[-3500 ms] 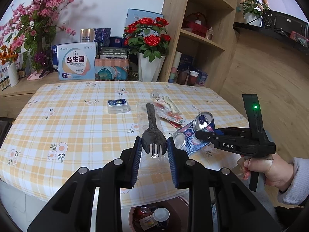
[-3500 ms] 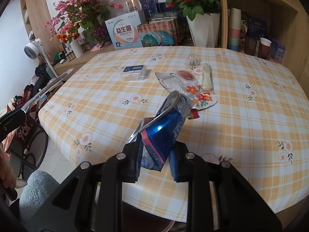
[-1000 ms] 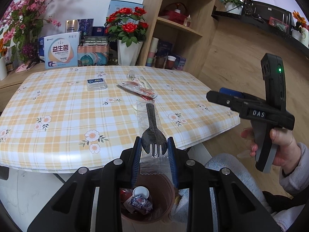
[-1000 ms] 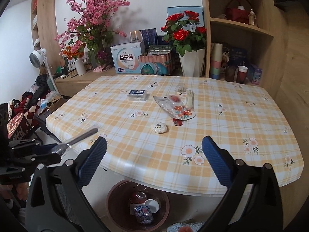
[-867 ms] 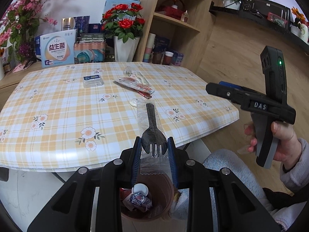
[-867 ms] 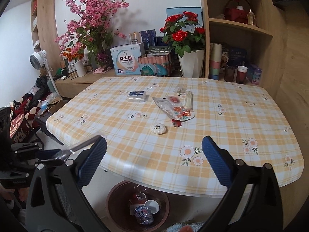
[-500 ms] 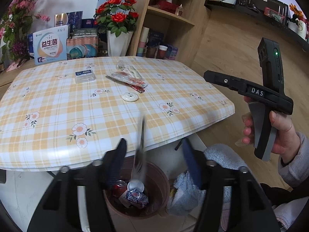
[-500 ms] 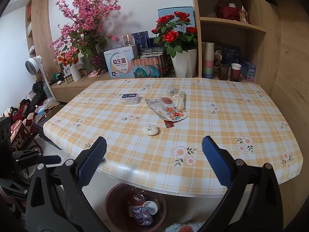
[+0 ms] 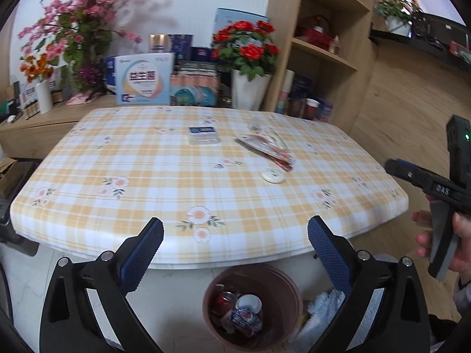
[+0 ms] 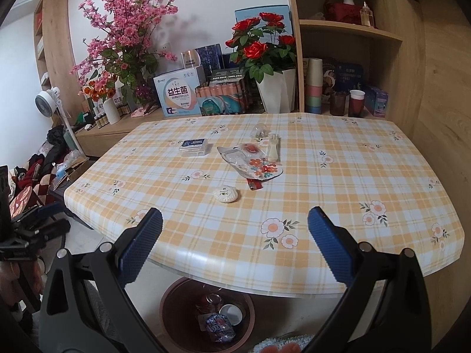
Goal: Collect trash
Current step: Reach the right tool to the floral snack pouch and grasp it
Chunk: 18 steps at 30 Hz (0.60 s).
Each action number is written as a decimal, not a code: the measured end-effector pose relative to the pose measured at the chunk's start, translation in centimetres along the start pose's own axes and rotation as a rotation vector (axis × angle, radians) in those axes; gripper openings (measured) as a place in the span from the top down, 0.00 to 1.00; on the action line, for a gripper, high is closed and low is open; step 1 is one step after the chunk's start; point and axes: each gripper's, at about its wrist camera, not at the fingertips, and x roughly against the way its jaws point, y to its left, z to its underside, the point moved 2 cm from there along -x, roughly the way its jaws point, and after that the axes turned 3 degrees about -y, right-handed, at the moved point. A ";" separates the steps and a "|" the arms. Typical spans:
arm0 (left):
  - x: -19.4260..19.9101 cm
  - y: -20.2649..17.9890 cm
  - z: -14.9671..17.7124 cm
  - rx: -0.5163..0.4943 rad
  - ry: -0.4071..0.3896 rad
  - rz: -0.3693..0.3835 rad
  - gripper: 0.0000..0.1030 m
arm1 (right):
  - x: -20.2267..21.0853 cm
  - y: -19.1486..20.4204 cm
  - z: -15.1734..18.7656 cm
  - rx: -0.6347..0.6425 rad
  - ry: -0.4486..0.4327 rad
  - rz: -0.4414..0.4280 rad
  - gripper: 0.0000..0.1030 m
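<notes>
My table (image 10: 338, 176), under an orange-and-white checked floral cloth, fills the near ground. Behind it a white wall (image 10: 206, 6), a low wooden sideboard (image 10: 117, 131) at far left, and tall wooden shelving (image 10: 353, 32) at far right. A small white fan (image 10: 47, 101) stands left; pale floor (image 9: 23, 276) below.

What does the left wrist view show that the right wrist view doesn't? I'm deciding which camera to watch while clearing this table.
Only the left wrist view shows the right gripper from the side, held in a hand. Only the right wrist view shows the white fan and the clothes pile on the floor. Both show the table, the flowered wrapper, the small blue box, the round white lid and the brown bin holding trash.
</notes>
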 end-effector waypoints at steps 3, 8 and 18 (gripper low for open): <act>0.3 1.1 -0.4 0.018 -0.009 -0.046 0.06 | 0.0 -0.1 0.1 -0.003 0.001 0.007 0.05; 0.7 2.4 -0.7 0.038 -0.022 -0.092 0.06 | -0.2 -0.4 0.2 -0.018 0.011 0.001 0.05; 0.0 3.7 -0.2 0.072 -0.015 -0.110 0.06 | -1.9 -0.4 0.8 0.033 0.060 0.042 0.05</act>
